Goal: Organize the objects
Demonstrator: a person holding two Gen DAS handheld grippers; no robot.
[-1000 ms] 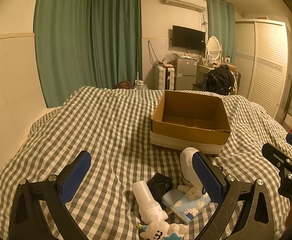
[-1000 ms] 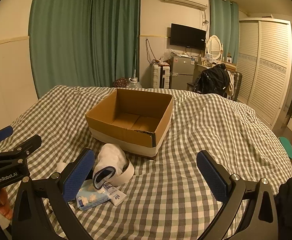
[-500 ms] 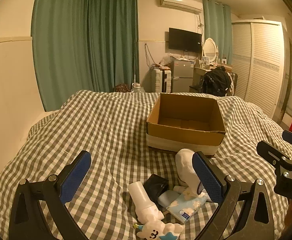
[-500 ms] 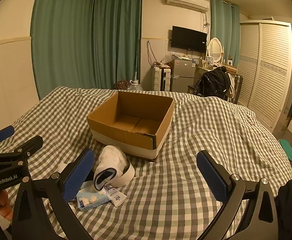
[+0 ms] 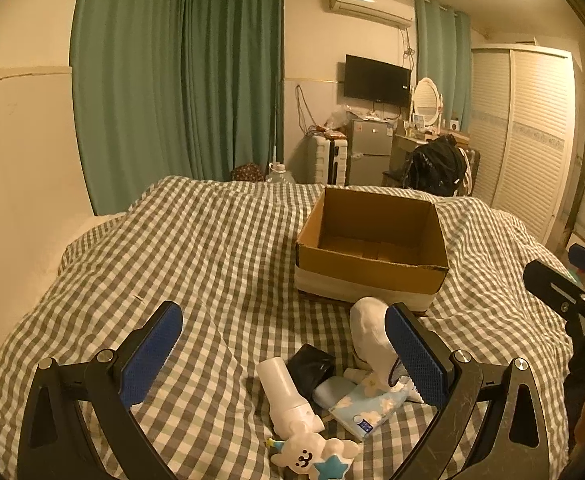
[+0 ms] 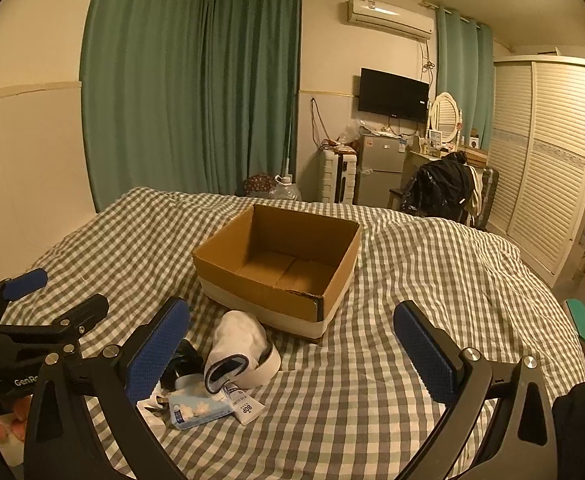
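Both the left tool (image 5: 280,354) and right tool (image 6: 292,348) are held spread wide, empty. An open brown cardboard box (image 5: 372,240) is set on the grey-checked bed (image 5: 212,260), small toiletries (image 5: 332,392) heaped just before it.

Tall green curtains (image 6: 196,92) cover the cream wall; a black wall-mounted television (image 6: 393,95) hangs beside a white louvred wardrobe (image 6: 540,160); warm ceiling light.

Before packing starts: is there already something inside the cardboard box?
No, the cardboard box shows only its bare brown floor.
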